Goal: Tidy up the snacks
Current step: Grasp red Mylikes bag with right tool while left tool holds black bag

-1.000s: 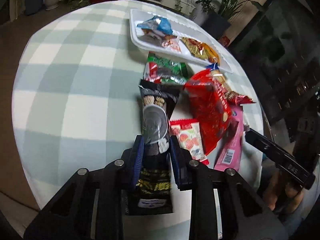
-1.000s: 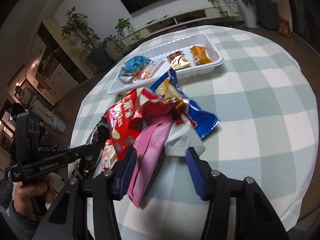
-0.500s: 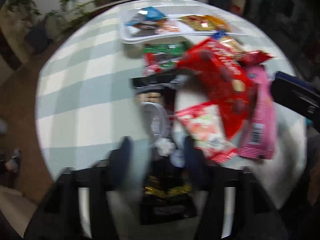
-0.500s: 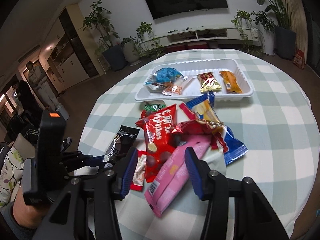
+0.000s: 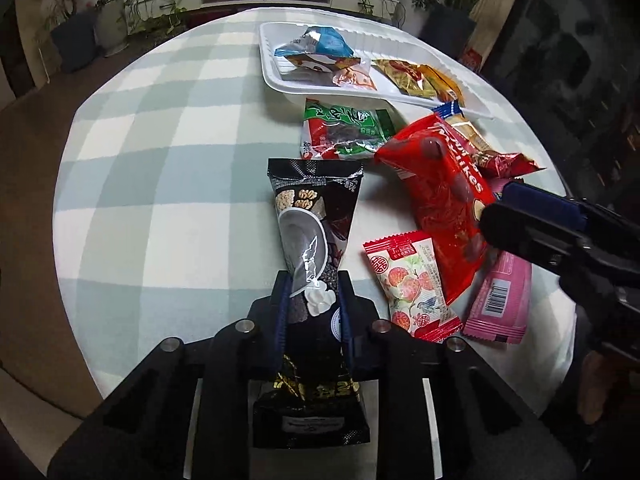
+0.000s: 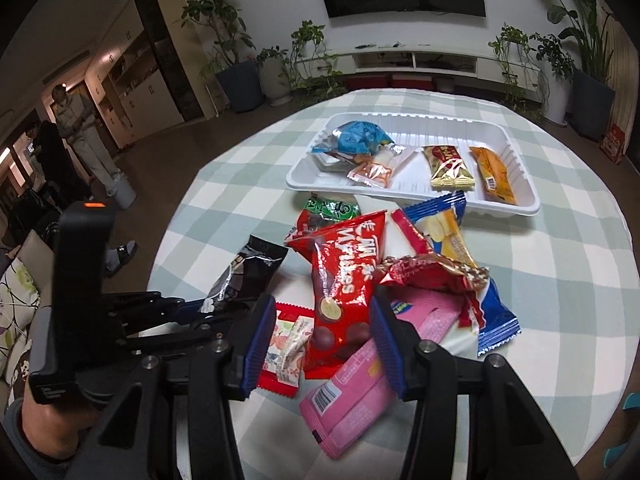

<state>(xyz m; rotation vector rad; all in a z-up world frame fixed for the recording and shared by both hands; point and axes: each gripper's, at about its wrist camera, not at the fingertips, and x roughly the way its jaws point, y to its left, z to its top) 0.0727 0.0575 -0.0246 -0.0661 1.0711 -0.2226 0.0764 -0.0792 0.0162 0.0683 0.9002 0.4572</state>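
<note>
A black snack packet (image 5: 308, 200) lies lengthwise on the checked tablecloth. My left gripper (image 5: 314, 284) is closing on its lower half, and both blue pads press its sides. The right wrist view shows the same packet (image 6: 256, 264) left of the pile. My right gripper (image 6: 322, 312) hovers open above a red Mylikes bag (image 6: 344, 264) and a pink packet (image 6: 360, 376), gripping neither. One of its fingers (image 5: 536, 204) reaches in from the right in the left wrist view. The white tray (image 5: 304, 92) at the far side holds several packets.
Loose on the cloth are a green packet (image 5: 344, 128), a small strawberry packet (image 5: 412, 284) and a blue-and-white packet (image 6: 452, 220). The round table's edge (image 5: 68, 184) curves close on the left. Two people (image 6: 76, 128) stand far left; plants line the back wall.
My left gripper's jaws spread wide half a second ago and have come together again on the black packet. My right gripper rolled and shifted, so the red bag now shows between its fingers.
</note>
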